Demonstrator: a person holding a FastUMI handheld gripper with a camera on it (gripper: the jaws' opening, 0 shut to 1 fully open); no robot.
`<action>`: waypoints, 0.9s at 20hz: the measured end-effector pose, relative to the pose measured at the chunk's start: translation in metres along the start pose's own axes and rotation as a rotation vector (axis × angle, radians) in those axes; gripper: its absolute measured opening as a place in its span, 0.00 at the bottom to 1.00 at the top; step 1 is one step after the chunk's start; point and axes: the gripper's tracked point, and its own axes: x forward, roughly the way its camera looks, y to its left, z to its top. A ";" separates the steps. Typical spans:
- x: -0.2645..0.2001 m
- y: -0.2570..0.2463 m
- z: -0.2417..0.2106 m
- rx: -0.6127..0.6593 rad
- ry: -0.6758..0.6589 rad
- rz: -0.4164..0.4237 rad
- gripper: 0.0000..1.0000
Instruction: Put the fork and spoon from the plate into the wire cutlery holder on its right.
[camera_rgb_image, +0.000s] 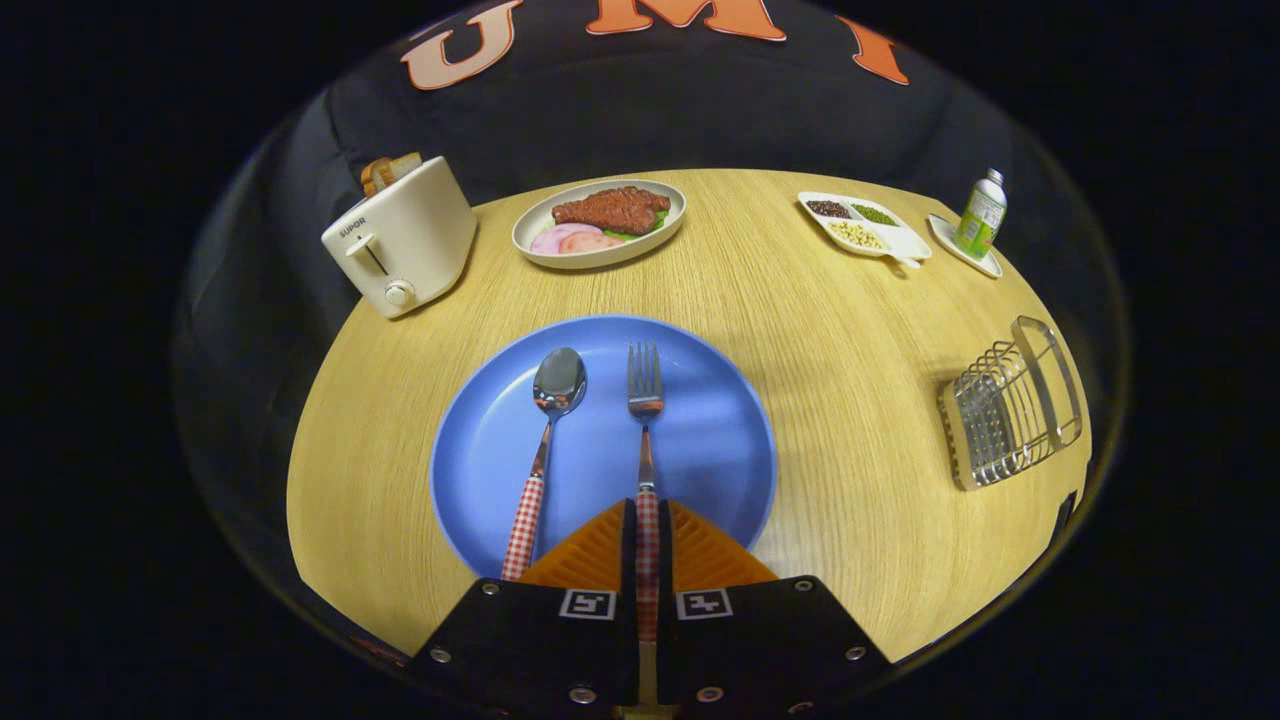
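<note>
- I count one round blue plate (700, 440) on the light wooden table (850, 330); I take that plate as my landmark.
- On the plate lie two pieces of cutlery, both steel with red-and-white checked handles: one fork (645, 400) and one spoon (556, 385) just beside it on the left, side by side and not touching.
- My tongs (648, 540) are drawn in narrow over the plate's near edge, with the fork's checked handle running between the two fingers; both seem to press on it, so I read them as gripping the fork.
- The spoon's handle passes just left of the tongs, outside them.
- One wire cutlery holder (1010, 405) with a clear frame stands well to the right of the plate, near the table's edge.
- Beyond the plate I see one oval cream dish of meat and sliced ham (598, 222).
- Beyond the plate to the left stands one cream toaster (402, 240) with bread in its slot.
- Beyond the plate to the right: one white divided tray of beans (864, 226), and one small green bottle (980, 215) on one white saucer (962, 250).
</note>
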 end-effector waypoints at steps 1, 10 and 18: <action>-0.007 -0.004 0.007 -0.001 -0.012 0.006 0.08; -0.092 -0.098 0.076 0.112 -0.134 -0.015 0.08; -0.118 -0.197 0.076 0.123 -0.069 -0.065 0.08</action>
